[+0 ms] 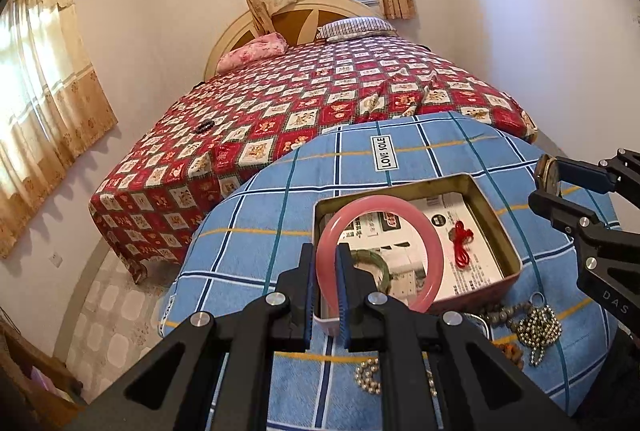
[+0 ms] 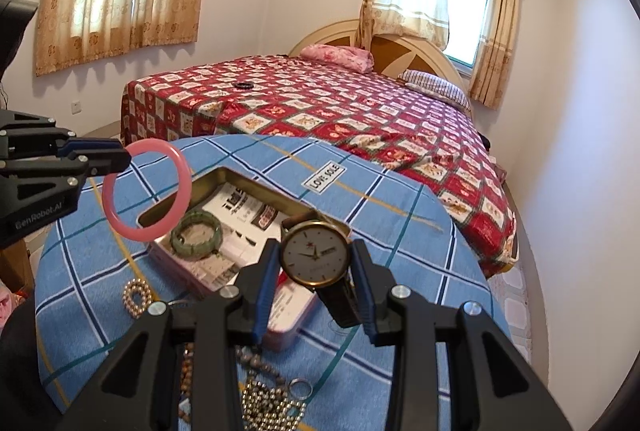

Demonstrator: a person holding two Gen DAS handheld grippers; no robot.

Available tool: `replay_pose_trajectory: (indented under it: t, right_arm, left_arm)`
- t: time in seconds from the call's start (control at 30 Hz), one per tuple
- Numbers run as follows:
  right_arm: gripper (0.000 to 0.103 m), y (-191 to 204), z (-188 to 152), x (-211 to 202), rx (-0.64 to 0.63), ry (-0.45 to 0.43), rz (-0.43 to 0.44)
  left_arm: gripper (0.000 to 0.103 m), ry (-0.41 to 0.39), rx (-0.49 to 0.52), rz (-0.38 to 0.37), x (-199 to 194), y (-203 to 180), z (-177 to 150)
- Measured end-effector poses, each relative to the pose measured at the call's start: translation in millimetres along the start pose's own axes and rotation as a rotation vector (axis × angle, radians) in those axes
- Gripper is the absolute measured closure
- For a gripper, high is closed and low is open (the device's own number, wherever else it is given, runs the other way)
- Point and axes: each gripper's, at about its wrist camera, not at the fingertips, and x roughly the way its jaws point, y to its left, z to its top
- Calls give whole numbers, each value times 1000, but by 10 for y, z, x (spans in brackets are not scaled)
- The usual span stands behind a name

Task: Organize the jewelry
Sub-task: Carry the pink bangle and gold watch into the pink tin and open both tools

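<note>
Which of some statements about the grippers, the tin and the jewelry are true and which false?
1. The left gripper holds a pink bangle. True.
2. The right gripper is empty. False: it holds a watch.
3. A green bracelet lies in the tin. True.
4. The tin's lid is on. False: it is open, with printed paper inside.
5. A red cord lies in the tin. True.
6. The cloth under the tin is plain white. False: it is blue checked.
</note>
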Motion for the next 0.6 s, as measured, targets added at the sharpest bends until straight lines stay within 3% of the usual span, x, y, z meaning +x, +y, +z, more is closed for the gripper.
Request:
replay_pose_trajectory:
  t: [0.6]
  right_arm:
    - [65, -12, 160, 391, 6, 29, 16]
  left_arm:
    - [94, 34, 15, 36, 476, 46, 154]
